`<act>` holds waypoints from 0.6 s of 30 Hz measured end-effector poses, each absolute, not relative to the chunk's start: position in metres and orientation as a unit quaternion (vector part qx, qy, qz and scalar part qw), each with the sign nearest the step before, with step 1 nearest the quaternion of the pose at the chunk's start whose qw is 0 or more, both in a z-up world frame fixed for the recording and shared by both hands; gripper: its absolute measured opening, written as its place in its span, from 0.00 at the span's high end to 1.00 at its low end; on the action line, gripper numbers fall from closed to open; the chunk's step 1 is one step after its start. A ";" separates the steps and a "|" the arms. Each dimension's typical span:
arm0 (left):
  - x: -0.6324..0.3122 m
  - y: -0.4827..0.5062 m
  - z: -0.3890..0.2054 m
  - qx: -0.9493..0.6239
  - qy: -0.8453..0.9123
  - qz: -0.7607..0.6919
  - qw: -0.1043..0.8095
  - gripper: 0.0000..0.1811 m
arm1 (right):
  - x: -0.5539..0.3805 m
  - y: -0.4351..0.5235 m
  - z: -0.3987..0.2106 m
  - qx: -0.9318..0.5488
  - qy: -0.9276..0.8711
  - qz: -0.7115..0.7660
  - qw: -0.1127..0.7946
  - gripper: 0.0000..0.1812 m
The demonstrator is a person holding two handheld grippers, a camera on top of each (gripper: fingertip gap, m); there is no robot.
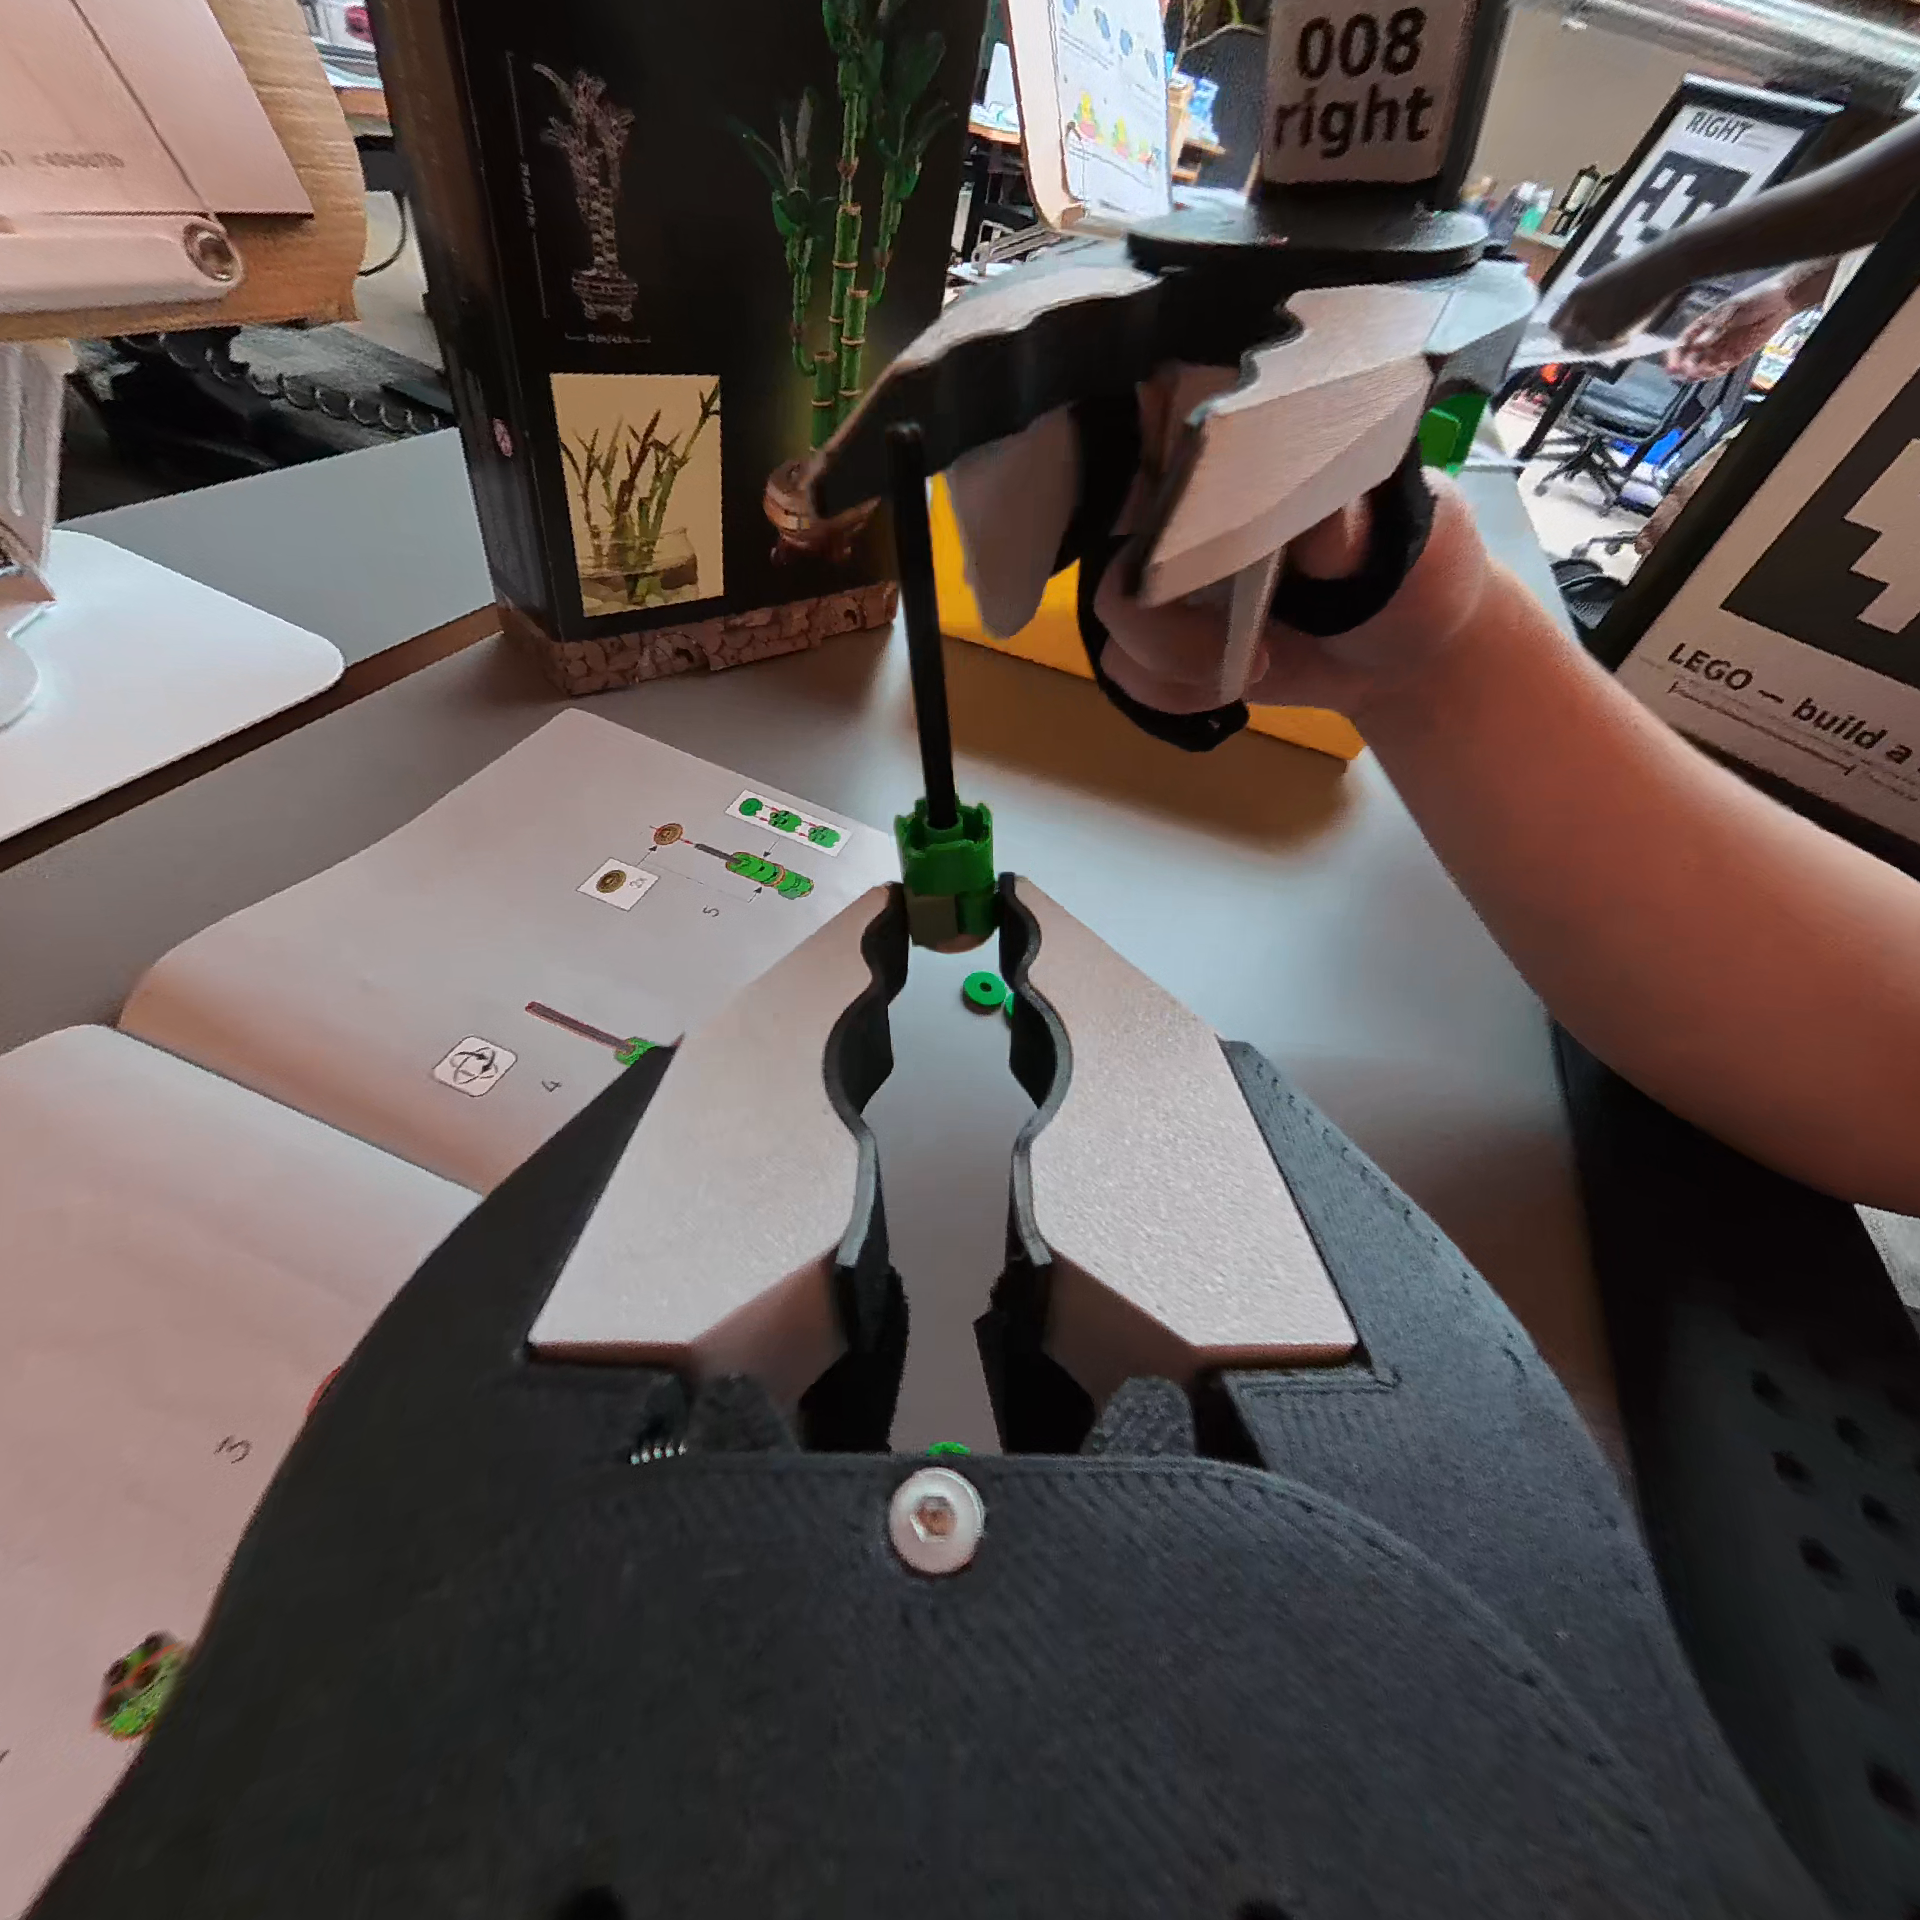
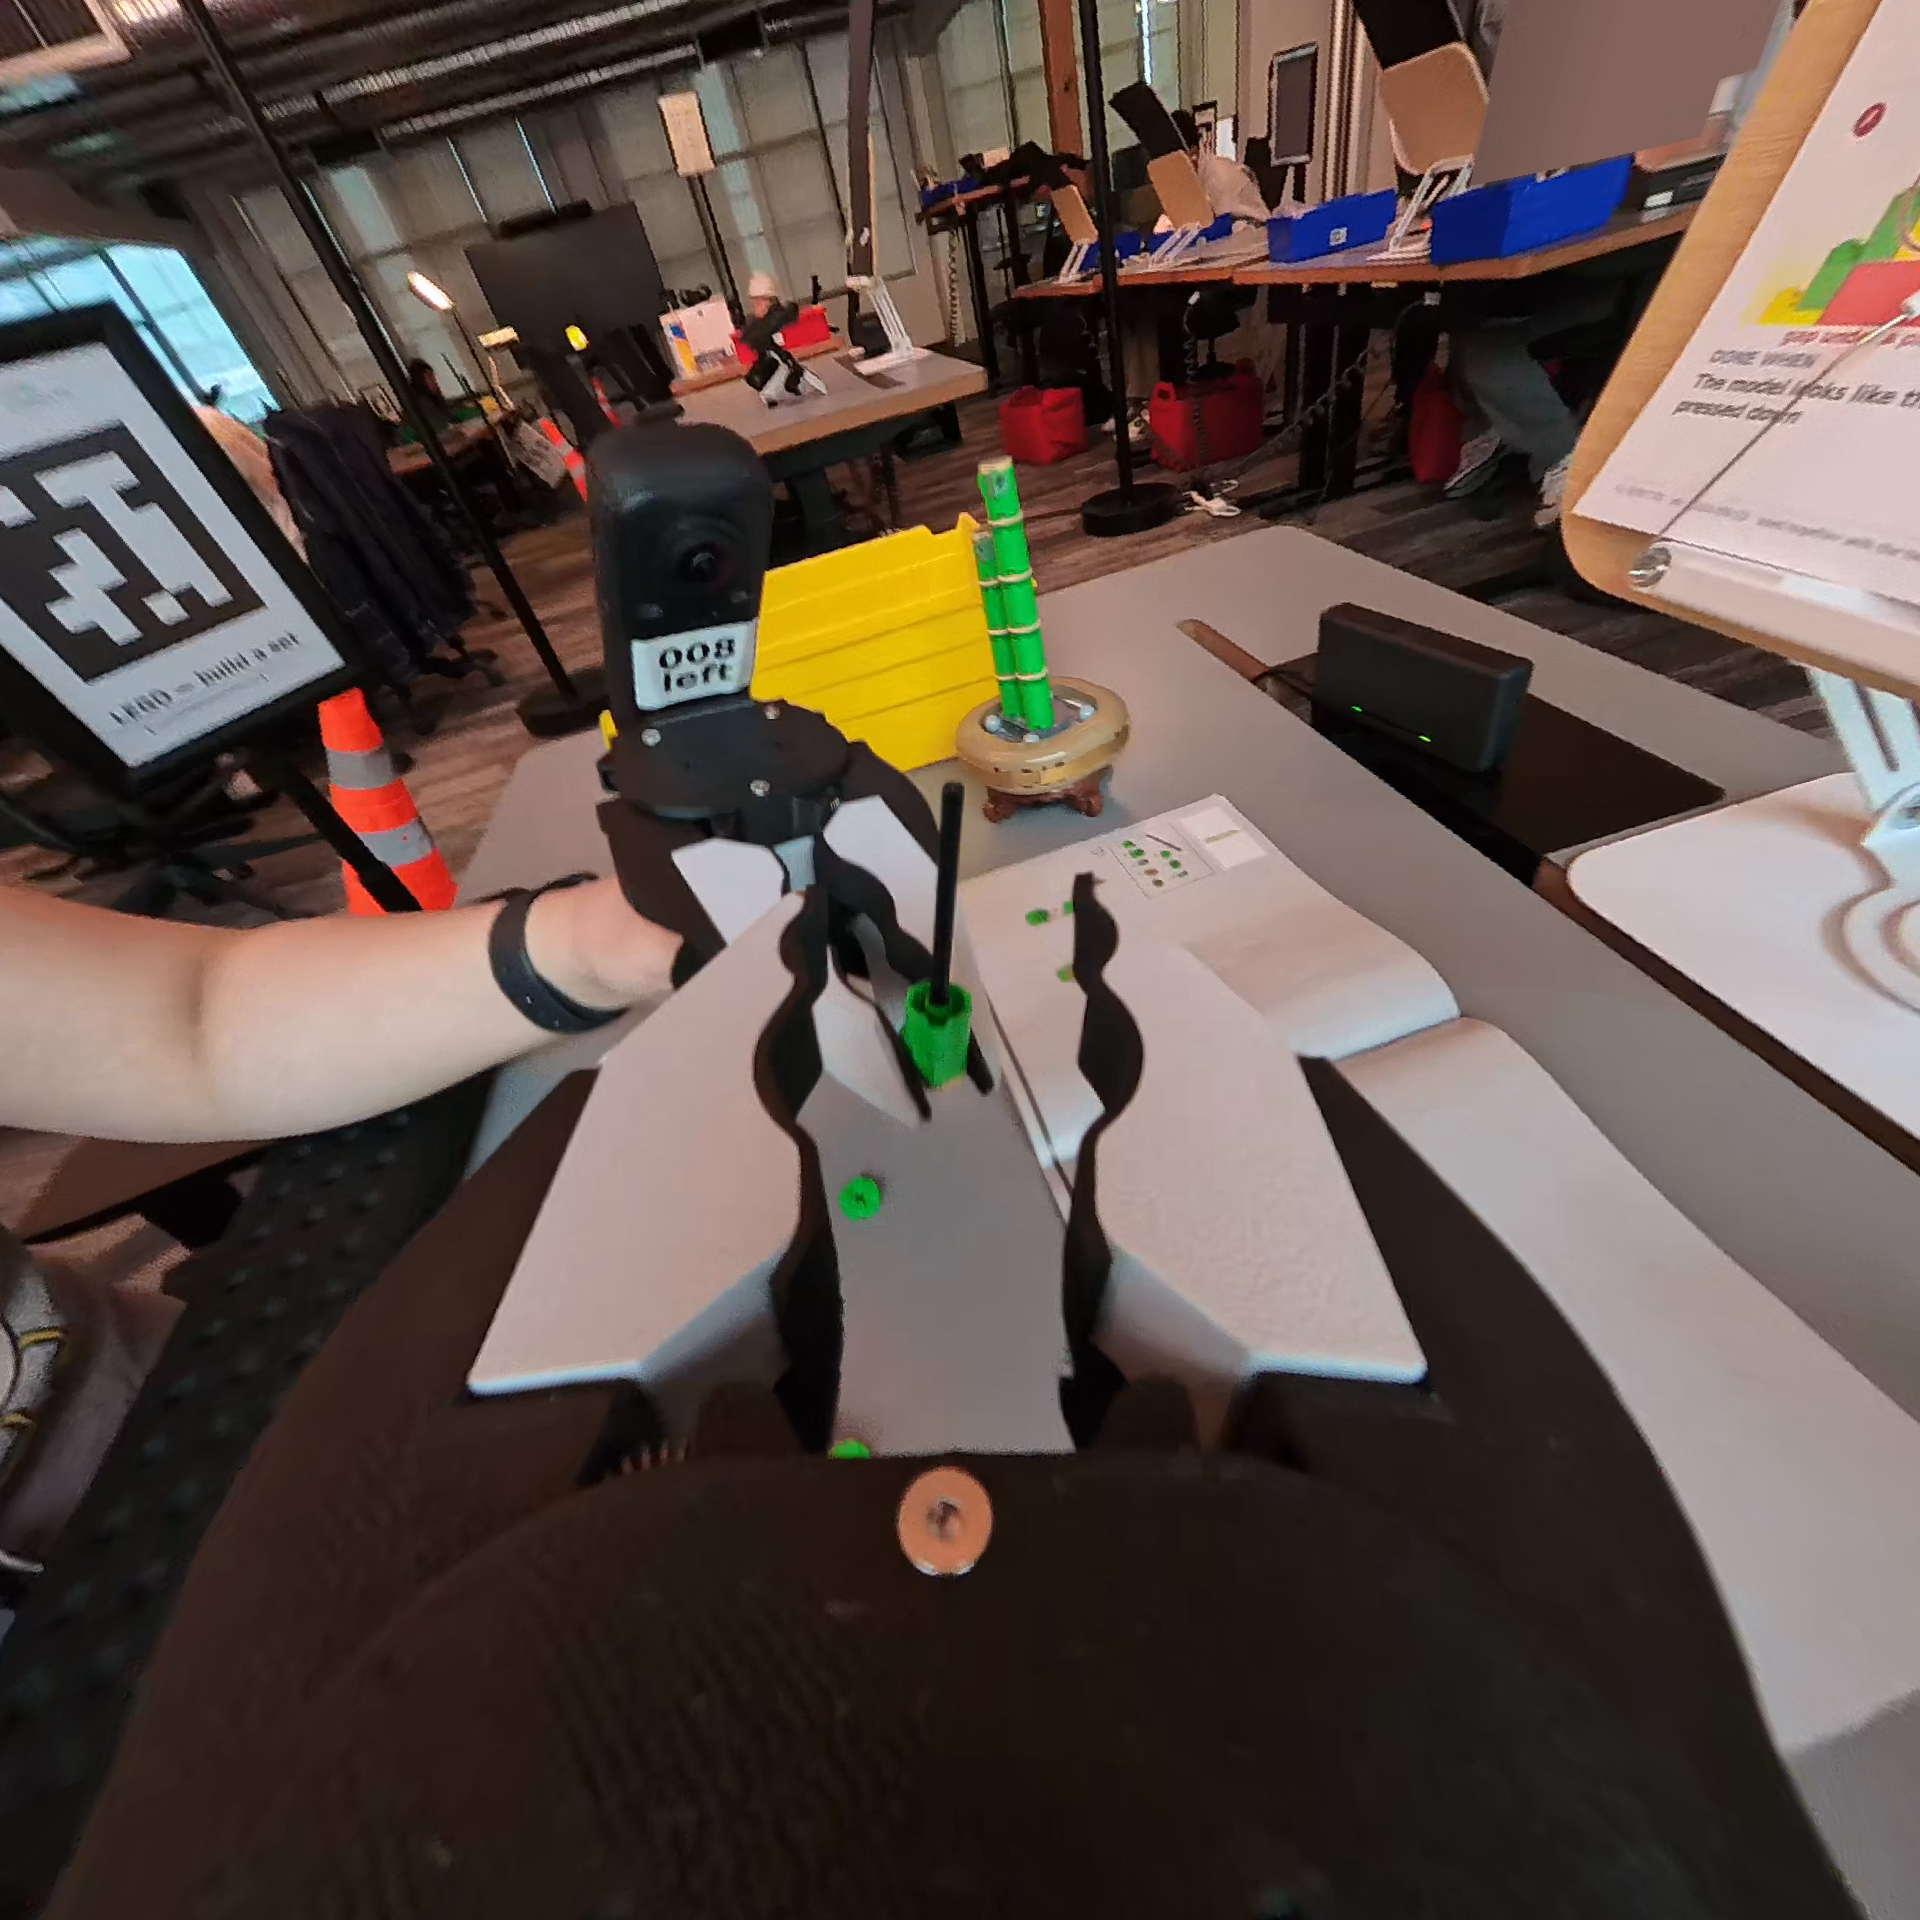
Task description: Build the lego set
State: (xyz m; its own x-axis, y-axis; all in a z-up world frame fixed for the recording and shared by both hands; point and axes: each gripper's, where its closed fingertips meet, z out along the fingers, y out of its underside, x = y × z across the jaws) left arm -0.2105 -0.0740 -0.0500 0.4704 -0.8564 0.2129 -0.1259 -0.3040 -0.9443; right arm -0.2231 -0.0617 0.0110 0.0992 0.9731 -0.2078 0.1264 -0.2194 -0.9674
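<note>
My left gripper [image 1: 948, 906] is shut on a green bamboo segment [image 1: 943, 868] with a black rod [image 1: 925, 644] standing upright out of its top. The same segment [image 2: 938, 1039] and rod [image 2: 945, 894] show in the right wrist view, held in the left gripper [image 2: 940, 1081]. My right gripper [image 2: 945, 904] is open, its fingers spread on either side of the rod's upper end. In the left wrist view the right gripper [image 1: 987, 530] hovers above, one fingertip [image 1: 831, 488] beside the rod's top. A small green round piece [image 1: 982, 990] [image 2: 859, 1197] lies on the table below.
An open instruction booklet [image 1: 520, 935] [image 2: 1195, 935] lies on the grey table. The set's box [image 1: 675, 312] and a yellow bin [image 2: 873, 644] stand behind. A partly built bamboo model [image 2: 1013, 623] in a tan pot [image 2: 1042, 732] stands beside the bin. A black box [image 2: 1418, 686] sits at the right. The left gripper's tips are roughly 6 centimetres from the right gripper's. My right tips are about 20 centimetres from the small green round piece [image 2: 859, 1197], my left tips only 12 centimetres.
</note>
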 end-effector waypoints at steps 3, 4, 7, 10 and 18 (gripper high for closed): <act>-0.224 -0.069 -0.054 -0.725 0.347 -0.350 0.481 0.92 | -0.209 -0.071 -0.004 -0.623 -0.496 0.458 0.395 0.75; -0.230 -0.066 -0.055 -0.730 0.346 -0.340 0.482 0.92 | -0.203 -0.081 -0.015 -0.633 -0.519 0.445 0.364 0.76; -0.245 -0.063 -0.059 -0.742 0.342 -0.323 0.478 0.91 | -0.172 -0.104 -0.066 -0.691 -0.591 0.329 0.255 0.76; -0.253 -0.061 -0.053 -0.740 0.332 -0.326 0.486 0.91 | -0.147 -0.113 -0.090 -0.722 -0.621 0.221 0.211 0.79; -0.258 -0.064 -0.044 -0.728 0.328 -0.350 0.491 0.91 | -0.106 -0.145 -0.125 -0.731 -0.656 0.093 0.159 0.82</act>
State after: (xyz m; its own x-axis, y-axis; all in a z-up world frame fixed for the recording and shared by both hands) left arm -0.2579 -0.0637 -0.0436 0.5405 -0.8202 0.1874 -0.1334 -0.3035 -0.9435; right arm -0.1061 -0.1450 -0.1245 0.1206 0.9901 0.0721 0.9308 -0.0876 -0.3549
